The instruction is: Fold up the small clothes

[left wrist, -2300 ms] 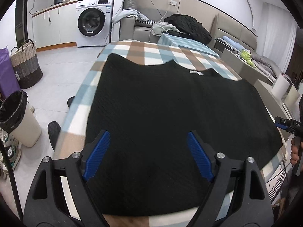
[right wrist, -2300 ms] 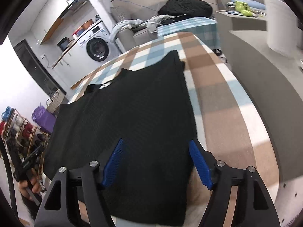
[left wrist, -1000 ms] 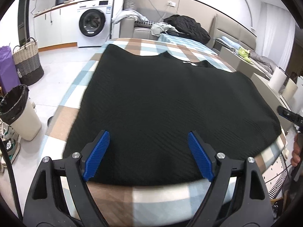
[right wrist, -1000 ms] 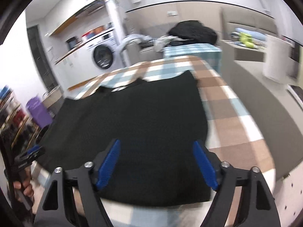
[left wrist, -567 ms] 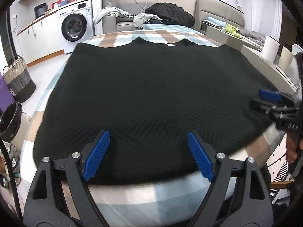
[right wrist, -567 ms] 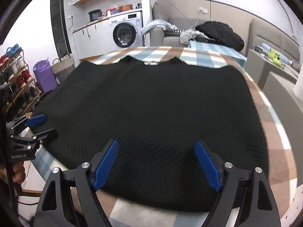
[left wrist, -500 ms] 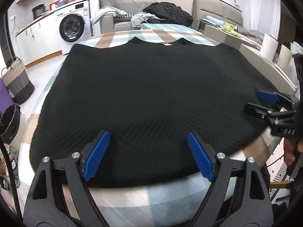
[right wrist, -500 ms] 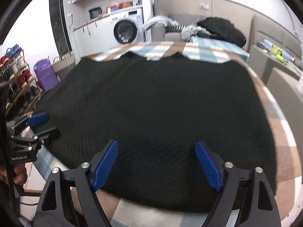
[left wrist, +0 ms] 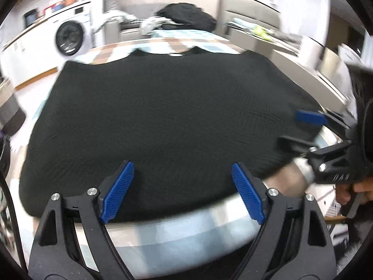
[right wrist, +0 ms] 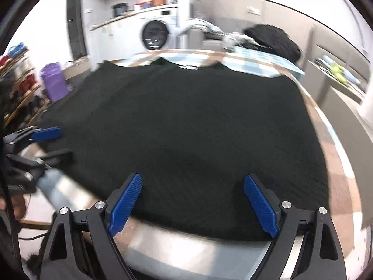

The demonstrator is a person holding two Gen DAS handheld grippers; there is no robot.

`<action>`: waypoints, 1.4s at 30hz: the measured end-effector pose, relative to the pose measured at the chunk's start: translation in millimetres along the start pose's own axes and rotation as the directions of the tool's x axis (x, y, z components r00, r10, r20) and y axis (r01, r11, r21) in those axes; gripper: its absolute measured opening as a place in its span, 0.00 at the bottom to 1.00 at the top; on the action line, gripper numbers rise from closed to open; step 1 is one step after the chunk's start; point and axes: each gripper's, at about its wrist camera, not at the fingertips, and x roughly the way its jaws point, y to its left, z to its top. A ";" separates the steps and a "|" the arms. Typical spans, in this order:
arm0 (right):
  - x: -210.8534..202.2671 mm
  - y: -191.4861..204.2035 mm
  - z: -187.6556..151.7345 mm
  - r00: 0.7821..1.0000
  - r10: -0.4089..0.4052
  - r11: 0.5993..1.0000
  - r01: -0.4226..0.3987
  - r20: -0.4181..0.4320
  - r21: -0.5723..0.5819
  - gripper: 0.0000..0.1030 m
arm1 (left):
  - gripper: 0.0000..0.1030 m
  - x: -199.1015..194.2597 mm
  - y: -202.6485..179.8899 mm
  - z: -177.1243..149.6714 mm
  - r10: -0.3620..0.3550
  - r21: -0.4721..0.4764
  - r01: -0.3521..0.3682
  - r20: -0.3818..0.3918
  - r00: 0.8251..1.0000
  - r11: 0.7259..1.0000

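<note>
A black knit garment lies spread flat on the plaid-covered table, its neckline at the far side; it also shows in the right wrist view. My left gripper is open and empty above the garment's near hem. My right gripper is open and empty above the near hem further right. Each gripper appears in the other's view: the right gripper at the garment's right edge, the left gripper at its left edge.
A washing machine and counter stand at the back left. A sofa with a dark heap of clothes stands behind the table. A grey ledge runs along the table's right side. A purple bag and shoe rack stand left.
Both grippers have drawn back and lowered toward the garment's near hem, and turned to face it squarely. They stay open. The garment has not moved.
</note>
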 end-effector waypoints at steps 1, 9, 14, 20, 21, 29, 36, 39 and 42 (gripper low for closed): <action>1.2 10.0 0.8 1.000 0.025 0.999 -0.025 0.008 -0.021 0.88 | 0.82 2.7 -5.1 -0.6 -0.001 0.020 0.001 -0.006 1.000 1.000; 8.8 19.9 -3.6 0.999 0.052 0.997 -0.052 -0.002 -0.063 0.88 | 0.83 4.6 -9.1 -7.2 0.004 0.072 -0.004 -0.006 1.000 0.997; 0.0 -0.3 -10.9 1.000 0.014 0.999 -0.014 -0.010 -0.036 0.89 | 0.83 -1.1 -3.2 -13.2 0.009 0.075 -0.009 -0.005 1.000 0.997; -14.1 -34.9 -23.4 0.996 -0.084 0.996 0.084 0.010 0.034 0.88 | 0.83 -12.0 12.7 -22.0 0.026 0.036 -0.026 0.000 1.000 0.999; -15.6 -36.9 -25.4 0.996 -0.088 0.995 0.087 0.011 0.040 0.88 | 0.83 -14.3 14.7 -23.2 0.025 0.026 -0.025 0.000 1.000 0.999; -14.3 -33.7 -14.7 1.000 -0.009 0.996 0.008 0.012 0.094 0.89 | 0.83 -20.3 43.8 -7.4 0.059 -0.061 -0.057 0.026 0.998 0.996; 12.0 -29.7 28.9 1.000 0.013 0.990 -0.013 0.004 0.142 0.89 | 0.83 6.8 68.4 19.8 0.144 -0.103 -0.146 -0.034 0.989 0.984; 28.0 -21.1 45.4 1.000 0.014 0.993 -0.012 -0.014 0.118 0.89 | 0.83 15.6 76.1 26.7 0.127 -0.124 -0.133 -0.056 0.990 0.983; 45.6 -14.7 52.5 0.998 0.006 0.995 0.000 -0.068 0.095 0.87 | 0.85 15.2 83.9 24.7 0.130 -0.143 -0.138 -0.059 0.990 0.980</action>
